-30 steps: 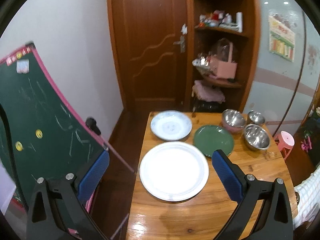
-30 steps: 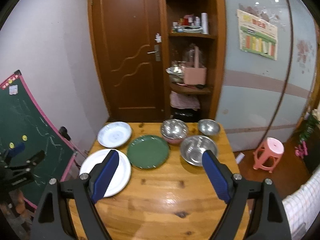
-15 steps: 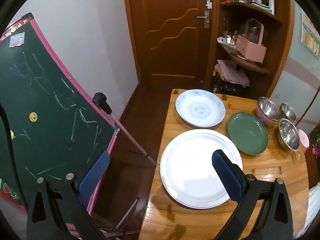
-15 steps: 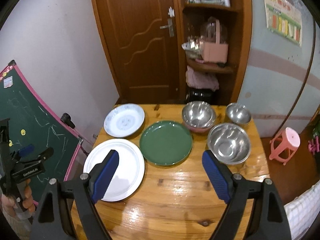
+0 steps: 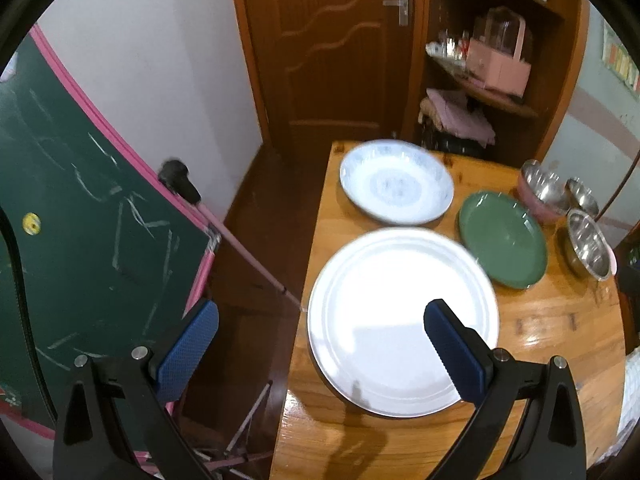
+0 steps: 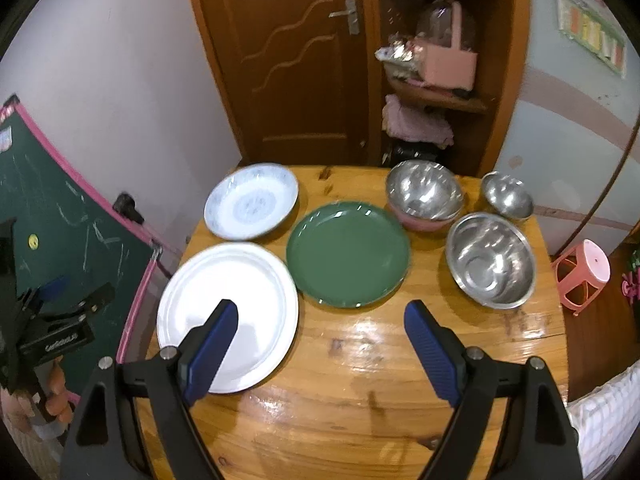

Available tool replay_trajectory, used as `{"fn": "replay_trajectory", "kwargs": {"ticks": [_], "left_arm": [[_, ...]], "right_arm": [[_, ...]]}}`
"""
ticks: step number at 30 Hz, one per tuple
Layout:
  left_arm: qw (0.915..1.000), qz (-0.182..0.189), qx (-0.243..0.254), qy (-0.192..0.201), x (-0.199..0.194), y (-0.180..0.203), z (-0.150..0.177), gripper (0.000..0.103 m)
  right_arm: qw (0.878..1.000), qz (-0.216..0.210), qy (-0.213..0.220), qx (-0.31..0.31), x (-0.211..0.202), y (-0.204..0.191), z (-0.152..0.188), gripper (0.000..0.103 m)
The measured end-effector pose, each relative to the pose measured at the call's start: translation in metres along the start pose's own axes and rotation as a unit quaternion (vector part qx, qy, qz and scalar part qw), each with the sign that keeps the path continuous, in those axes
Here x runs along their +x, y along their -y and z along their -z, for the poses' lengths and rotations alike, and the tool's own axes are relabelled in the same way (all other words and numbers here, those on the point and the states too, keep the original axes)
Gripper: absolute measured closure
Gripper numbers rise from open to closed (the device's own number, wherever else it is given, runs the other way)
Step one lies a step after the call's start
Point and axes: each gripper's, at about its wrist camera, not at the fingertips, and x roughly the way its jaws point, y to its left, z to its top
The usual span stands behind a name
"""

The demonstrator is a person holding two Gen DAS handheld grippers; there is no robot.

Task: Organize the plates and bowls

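You are bringing both grippers lower and nearer the white plate (image 5: 400, 320) than before.
Your left gripper (image 5: 320, 350) and right gripper (image 6: 320, 348) are hovering spread wide and empty over the worktop (image 6: 360, 380).

left wrist view over table's (image 5: 560, 332) left edge, right view centred, sharing plates

Glossy wooden table (image 6: 360, 360), shiny metal bowls (image 6: 490, 264), glazed plates (image 6: 348, 254).
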Motion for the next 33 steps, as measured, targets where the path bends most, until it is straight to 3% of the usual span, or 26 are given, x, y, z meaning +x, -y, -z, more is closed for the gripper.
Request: {"fn": "replay_trajectory", "kwargs": {"ticks": [9, 18, 26, 33], "left_arm": [[0.9980, -0.017, 0.006, -0.060, 0.073, -0.006, 0.007, 0.004], [0.9958, 0.000, -0.012, -0.091, 0.113, -0.015, 0.008, 0.013], [0.9881, 0.055, -0.054, -0.133, 0.140, -0.026, 0.006, 0.045], [0.9827, 0.082, -0.071, -0.151, 0.149, -0.030, 0.004, 0.060]], "right_arm": [[0.998, -0.016, -0.067, 0.000, 0.066, -0.011, 0.014, 0.018], [0.990, -0.063, -0.122, 0.038, 0.118, -0.009, 0.018, 0.032], [0.982, -0.092, -0.153, 0.062, 0.144, -0.006, 0.021, 0.043], [0.977, -0.108, -0.168, 0.075, 0.158, 0.000, 0.024, 0.052]]}}
